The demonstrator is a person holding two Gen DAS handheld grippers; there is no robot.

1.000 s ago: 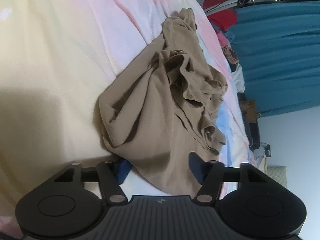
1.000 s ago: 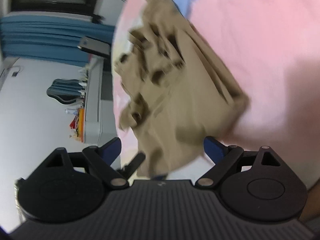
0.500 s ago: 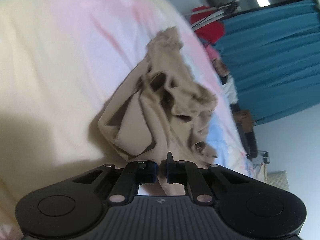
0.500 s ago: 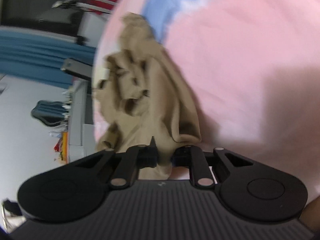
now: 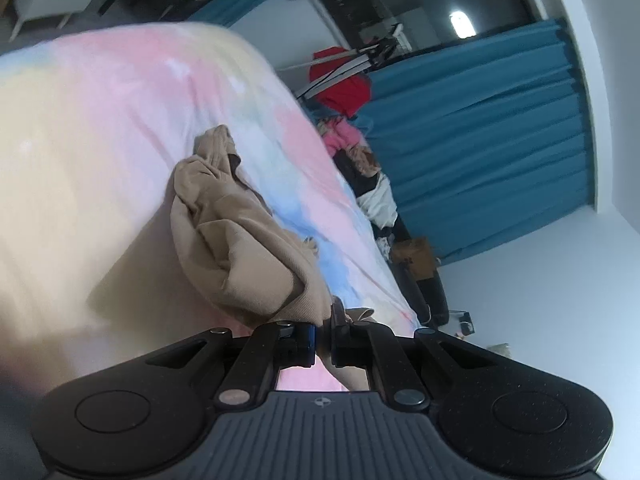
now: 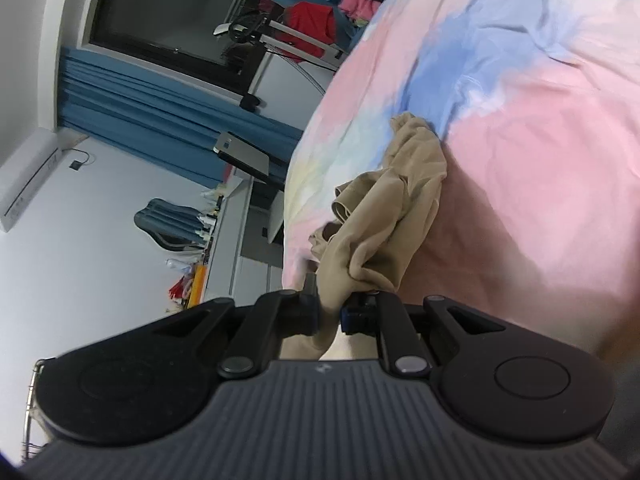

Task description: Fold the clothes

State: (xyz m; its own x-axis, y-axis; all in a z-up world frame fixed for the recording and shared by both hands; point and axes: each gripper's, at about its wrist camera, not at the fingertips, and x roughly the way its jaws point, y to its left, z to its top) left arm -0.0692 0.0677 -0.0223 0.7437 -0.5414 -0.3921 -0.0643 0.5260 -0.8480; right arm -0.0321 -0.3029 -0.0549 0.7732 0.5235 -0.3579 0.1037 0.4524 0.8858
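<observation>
Currently one tan garment [image 5: 240, 252] is lying bunched on the bed, its near end hanging up off the sheet into both grippers; the far end is trailing across the pastel tie-dye bedsheet [image 5: 100, 128]. Two grippers are showing, one per view. Left gripper [image 5: 320, 340] is sitting with fingers pinched nearly together on a fold of the tan cloth, which is running down between the pads. Right gripper [image 6: 330, 312] is likewise clamping a twisted rope of the same garment [image 6: 384, 232], fingers narrow with fabric filling the gap. Sheet is reading pink, yellow and blue in patches, and is wrinkling slightly near the blue area. Room: blue curtains [image 5: 480, 152] are covering the wall behind, a red garment [image 5: 344, 88] is hanging on a metal rack, and a pile of mixed clothes [image 5: 360, 168] is sitting at the bed's edge. Right view is also showing a dark window [image 6: 160, 12], a desk [image 6: 224, 240] with small clutter and a blue chair [image 6: 168, 220]. Both grippers are angling low over the sheet, pointing along the garment's length.
</observation>
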